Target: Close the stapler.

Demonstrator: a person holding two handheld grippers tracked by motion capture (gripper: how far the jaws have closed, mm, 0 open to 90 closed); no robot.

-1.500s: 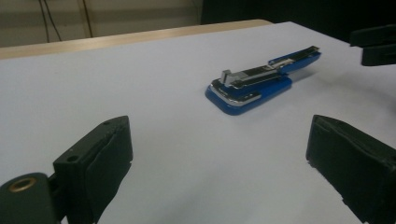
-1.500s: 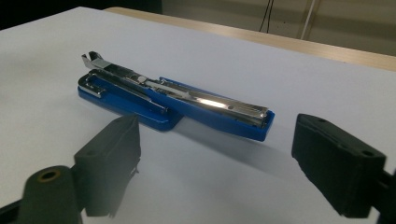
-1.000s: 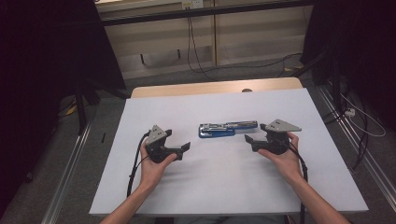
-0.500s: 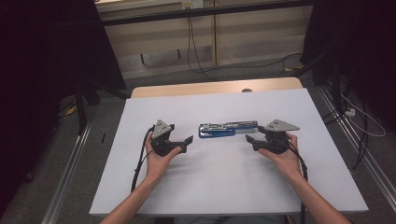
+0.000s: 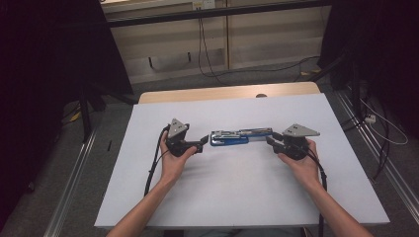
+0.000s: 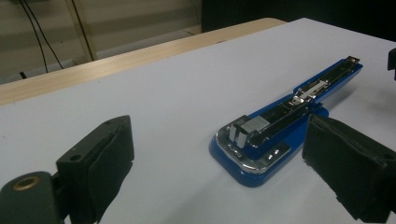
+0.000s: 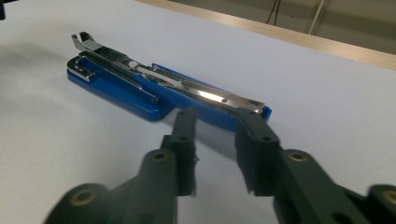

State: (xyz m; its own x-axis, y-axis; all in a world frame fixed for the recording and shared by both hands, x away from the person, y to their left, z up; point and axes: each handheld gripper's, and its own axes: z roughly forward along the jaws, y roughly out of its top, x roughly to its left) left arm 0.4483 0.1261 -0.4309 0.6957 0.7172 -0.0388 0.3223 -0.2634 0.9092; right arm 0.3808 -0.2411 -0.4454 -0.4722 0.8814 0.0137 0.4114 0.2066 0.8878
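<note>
Forearms stretched level over table [image 5: 148, 197], left tool [image 5: 201, 144] spread wide beside blue stapler [image 5: 232, 137], right tool [image 5: 272, 140] just narrowing, gripping nothing.

Both forearms reach in from the near edge of the high view, angled slightly inward. The left hand [image 5: 174, 157] holds the left gripper [image 5: 201, 143] low and level, its tips pointing inward, jaws spread wide. The right hand [image 5: 299, 159] holds the right gripper [image 5: 271, 140] facing it, its jaws just been closing to a narrow gap, nothing pinched between them
</note>
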